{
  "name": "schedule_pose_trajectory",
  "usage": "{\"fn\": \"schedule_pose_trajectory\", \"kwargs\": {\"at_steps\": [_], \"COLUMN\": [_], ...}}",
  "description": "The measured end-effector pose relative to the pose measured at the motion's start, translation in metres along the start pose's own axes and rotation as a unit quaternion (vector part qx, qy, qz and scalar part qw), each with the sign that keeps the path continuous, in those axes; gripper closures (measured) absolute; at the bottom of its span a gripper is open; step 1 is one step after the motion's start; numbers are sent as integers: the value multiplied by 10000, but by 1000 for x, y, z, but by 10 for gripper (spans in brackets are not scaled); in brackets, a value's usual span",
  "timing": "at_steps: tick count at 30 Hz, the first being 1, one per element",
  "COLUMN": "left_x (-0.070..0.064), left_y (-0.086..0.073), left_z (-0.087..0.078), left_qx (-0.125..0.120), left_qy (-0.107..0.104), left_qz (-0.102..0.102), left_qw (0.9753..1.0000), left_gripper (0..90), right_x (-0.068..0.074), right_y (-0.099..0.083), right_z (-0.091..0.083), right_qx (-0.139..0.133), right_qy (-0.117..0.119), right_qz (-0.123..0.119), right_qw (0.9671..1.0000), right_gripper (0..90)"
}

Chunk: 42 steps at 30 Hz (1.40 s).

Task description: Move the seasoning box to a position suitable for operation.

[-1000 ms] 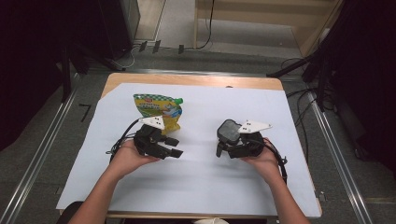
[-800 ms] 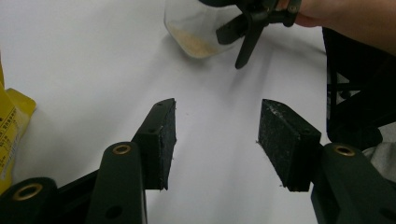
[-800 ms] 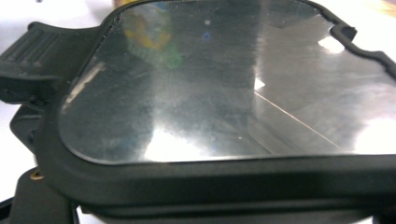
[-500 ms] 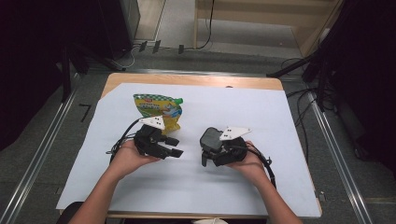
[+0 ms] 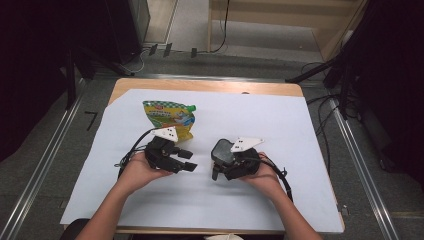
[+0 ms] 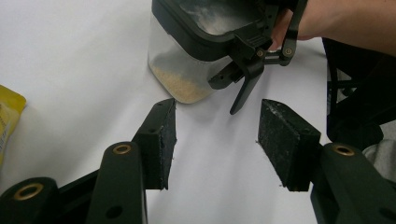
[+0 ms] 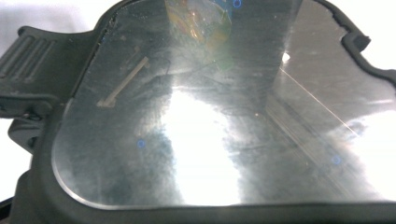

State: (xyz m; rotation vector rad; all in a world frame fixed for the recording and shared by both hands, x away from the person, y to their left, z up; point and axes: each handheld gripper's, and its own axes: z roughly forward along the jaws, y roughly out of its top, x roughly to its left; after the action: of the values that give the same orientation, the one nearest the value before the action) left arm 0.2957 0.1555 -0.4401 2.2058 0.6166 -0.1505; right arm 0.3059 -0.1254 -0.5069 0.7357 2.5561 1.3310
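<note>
The right gripper (image 5: 226, 167) gripped the clear lidded container (image 6: 196, 51) at mid-table, just right of the spread, empty left gripper (image 6: 215, 135). Its dangling latch (image 6: 245, 84) probably needed unclipping next.

Place: a lab or recording room is showing here.
Table (image 5: 310, 90): a wooden top is lying under a white sheet (image 5: 280, 130).
Floor: cables (image 5: 325, 135) are trailing over grey carpet.
Edges: metal rails (image 5: 45, 160) are flanking the table.
</note>
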Motion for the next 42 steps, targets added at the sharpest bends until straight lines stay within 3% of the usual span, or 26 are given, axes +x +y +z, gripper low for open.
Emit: {"fn": "schedule_pose_trajectory", "kwargs": {"at_steps": [7,13,18,21,26,30,34,36,38,42], "left_x": [1,1,2,1,4,5,4,5,6,4], "left_y": [0,0,1,3,6,10,17,21,25,28], "left_z": [3,6,5,6,9,11,13,14,15,19], "left_qx": [44,109,14,-11,22,25,174,218,271,313], "left_qy": [-31,-48,-117,-30,-94,-130,-27,-108,-192,-204], "left_qz": [10,29,-123,-155,-218,-273,-104,-85,-110,-90], "left_qw": [10000,9999,9999,9999,9997,9995,9998,9997,9994,9993], "left_gripper": [476,476,473,478,478,486,514,562,622,680], "right_x": [3,3,2,3,2,-3,-4,-4,-6,-6], "right_y": [-2,-2,-8,-11,-17,-18,-16,-13,-9,-3], "right_z": [-2,-6,-14,-24,-46,-66,-82,-86,-88,-92], "right_qx": [75,166,183,242,406,280,215,237,166,24], "right_qy": [-54,-45,-46,-38,-148,-285,-349,-488,-587,-547], "right_qz": [-154,78,189,247,403,597,724,693,838,996], "right_qw": [9998,9998,9996,9994,9983,9974,9965,9961,9946,9935], "right_gripper": [153,144,146,159,184,221,295,332,363,487]}}
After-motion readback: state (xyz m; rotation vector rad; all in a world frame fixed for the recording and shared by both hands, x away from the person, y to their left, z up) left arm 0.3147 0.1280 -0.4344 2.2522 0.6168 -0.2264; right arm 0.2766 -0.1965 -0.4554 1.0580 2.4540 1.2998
